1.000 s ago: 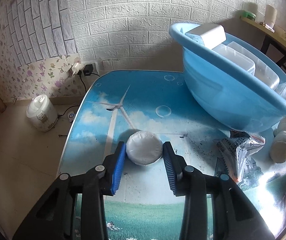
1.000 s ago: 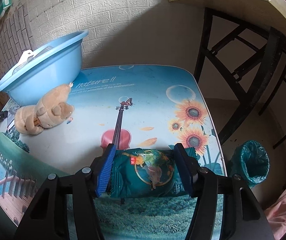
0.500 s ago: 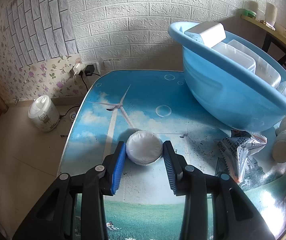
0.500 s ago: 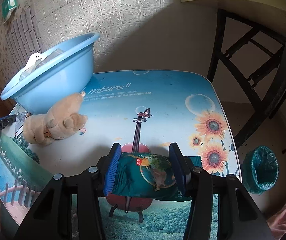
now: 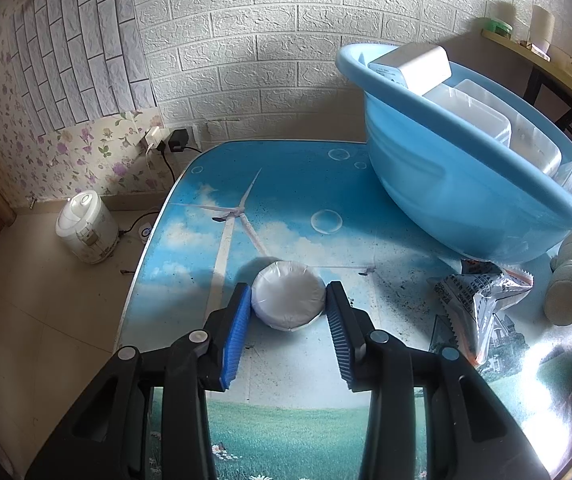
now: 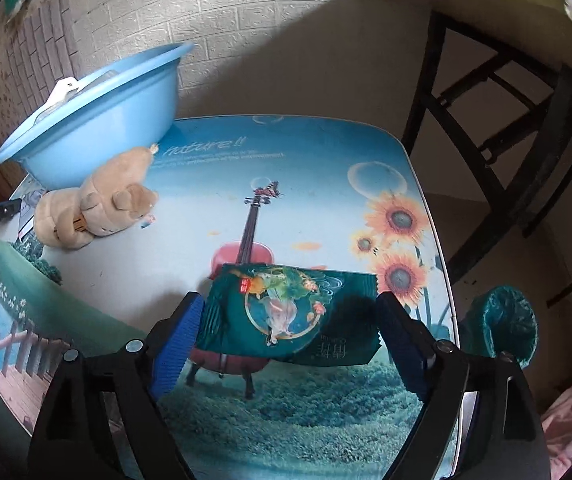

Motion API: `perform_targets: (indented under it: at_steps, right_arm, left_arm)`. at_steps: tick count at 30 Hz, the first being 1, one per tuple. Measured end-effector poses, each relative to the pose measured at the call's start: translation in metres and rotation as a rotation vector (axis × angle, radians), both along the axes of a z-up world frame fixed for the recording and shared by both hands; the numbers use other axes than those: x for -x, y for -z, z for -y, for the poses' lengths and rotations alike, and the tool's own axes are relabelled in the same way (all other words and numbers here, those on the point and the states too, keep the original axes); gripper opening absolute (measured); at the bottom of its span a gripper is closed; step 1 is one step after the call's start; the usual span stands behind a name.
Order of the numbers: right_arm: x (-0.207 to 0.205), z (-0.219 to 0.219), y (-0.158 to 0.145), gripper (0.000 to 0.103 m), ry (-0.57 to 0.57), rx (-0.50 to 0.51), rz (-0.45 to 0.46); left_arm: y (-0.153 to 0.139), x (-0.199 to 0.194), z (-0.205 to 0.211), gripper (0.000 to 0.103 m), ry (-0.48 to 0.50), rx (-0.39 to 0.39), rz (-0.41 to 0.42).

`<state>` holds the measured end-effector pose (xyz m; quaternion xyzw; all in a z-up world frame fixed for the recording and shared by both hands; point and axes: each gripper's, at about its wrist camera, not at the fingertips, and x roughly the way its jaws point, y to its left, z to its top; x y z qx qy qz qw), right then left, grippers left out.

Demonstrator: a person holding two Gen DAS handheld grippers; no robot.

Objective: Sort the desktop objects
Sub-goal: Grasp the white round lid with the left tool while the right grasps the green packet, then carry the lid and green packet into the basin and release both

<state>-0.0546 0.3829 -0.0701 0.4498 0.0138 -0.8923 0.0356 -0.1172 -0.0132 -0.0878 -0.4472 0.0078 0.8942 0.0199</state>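
1. The blue basin (image 5: 466, 200) on the tabletop (image 5: 286, 200) already holds several white boxes; by my reading, part of the sorting is done.
2. The left tongs (image 5: 288, 312) pinch a round white packet (image 5: 288, 300) resting on the tabletop; it is not yet lifted.
3. The right tongs (image 6: 290, 332) have just been opening and stand spread; the green packet (image 6: 290, 312) lies flat between them, unpressed.
4. Left outside the basin: a plush toy (image 6: 93, 208) beside it and a silver snack bag (image 5: 482, 296).
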Motion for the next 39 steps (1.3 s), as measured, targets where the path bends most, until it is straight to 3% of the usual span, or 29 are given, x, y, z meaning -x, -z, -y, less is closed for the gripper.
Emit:
perform_targets:
  at_steps: [6,7,10,14,17,28,39]
  right_arm:
    - [0.003,-0.004,0.000,0.085,0.002,0.009,-0.001]
    - [0.003,-0.004,0.000,0.082,0.000,0.008,-0.001]
    - [0.001,0.001,-0.002,0.059,-0.050,0.016,-0.016]
    - [0.002,0.003,-0.004,0.049,-0.053,0.031,-0.014]
    - [0.003,-0.007,-0.008,0.041,-0.045,0.134,-0.008]
    - [0.016,0.035,-0.037,0.040,-0.162,0.141,-0.067]
    - [0.037,0.102,-0.087,0.040,-0.302,0.171,-0.188]
  left_arm:
    - [0.000,-0.001,0.000,0.037,0.000,-0.001,0.000]
    - [0.000,-0.001,0.000,0.037,0.000,-0.001,0.000]
    - [0.000,-0.001,0.000,0.037,0.000,-0.001,0.000]
    - [0.000,-0.001,0.000,0.037,0.001,-0.001,0.000]
    - [0.000,-0.001,0.001,0.037,0.001,-0.001,0.000]
    - [-0.011,-0.007,-0.011,0.037,0.019,-0.051,-0.035]
    - [-0.093,-0.017,-0.021,0.037,0.063,-0.087,-0.205]
